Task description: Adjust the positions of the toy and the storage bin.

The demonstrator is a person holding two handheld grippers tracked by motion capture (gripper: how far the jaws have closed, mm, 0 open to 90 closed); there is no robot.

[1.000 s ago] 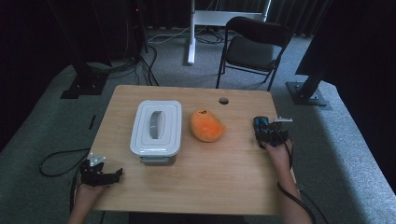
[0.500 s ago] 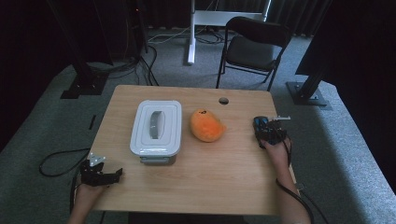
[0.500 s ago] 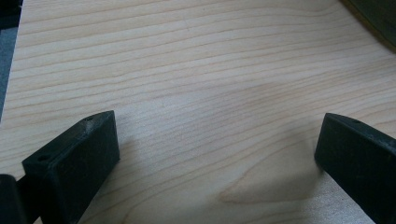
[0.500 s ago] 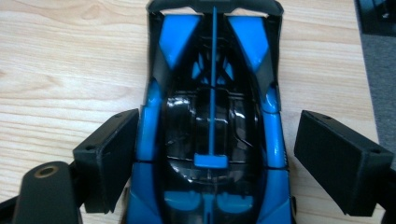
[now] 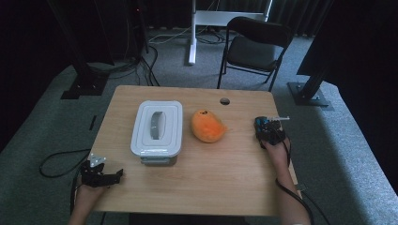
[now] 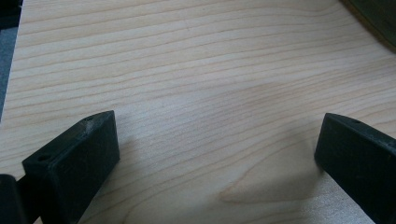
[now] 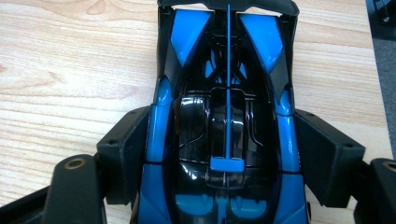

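- Blue-black toy car (image 7: 227, 116) sits near desk (image 5: 211, 187) right edge, right of the orange plush (image 5: 207, 126).
- Right gripper (image 7: 227, 154) clamped on toy car, jaws against both its sides.
- Left gripper (image 6: 217, 154) spread wide, holding nothing, at desk's near-left corner, well apart from the plush.
- White lidded box (image 5: 156, 127) just left of plush.

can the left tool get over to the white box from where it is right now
Probably yes. The left tool sits open at the table's near left edge, and only bare wood lies between it and the white box; the right tool is busy with the blue car.
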